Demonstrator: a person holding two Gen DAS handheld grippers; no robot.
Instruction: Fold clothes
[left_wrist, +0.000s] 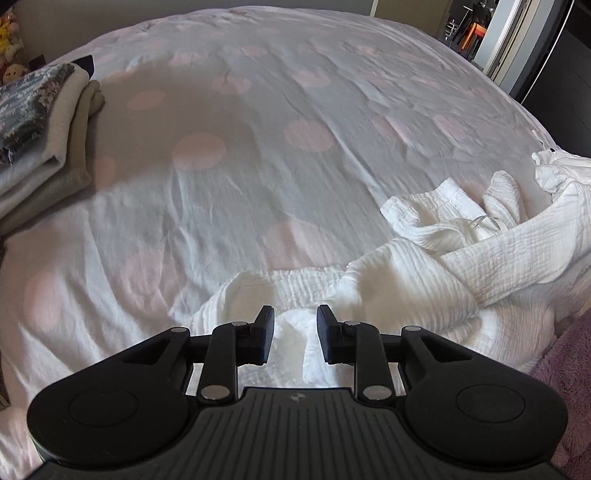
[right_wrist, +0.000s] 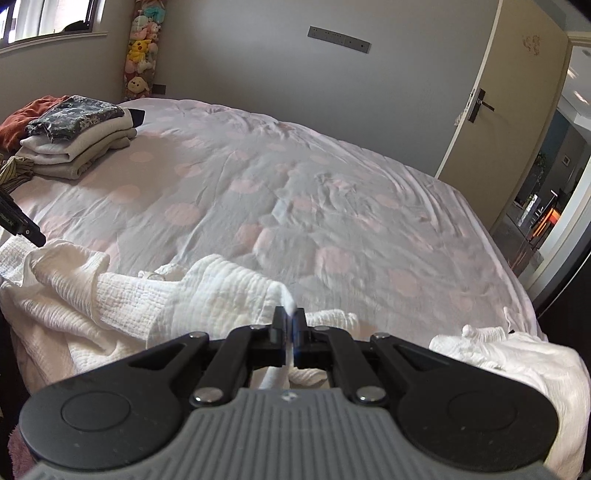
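Garment (left_wrist: 424, 273): white crinkled, bunched at near bed (left_wrist: 258, 147) edge. Your right claw (right_wrist: 290, 325) pinches thin edge; left claw (left_wrist: 295, 334) released over fabric. Risk: edge slips, folds skew.

No readable text, label or number anywhere.

Soft daylight enters from the window (right_wrist: 48, 18) at the far left of the bed (right_wrist: 332, 206), leaving a broad grey shadow across the bed's middle. The bedspread is smeared by motion blur. Fisheye distortion bows the bed's edges, and the doorway (right_wrist: 554, 206) beyond it glares bright.
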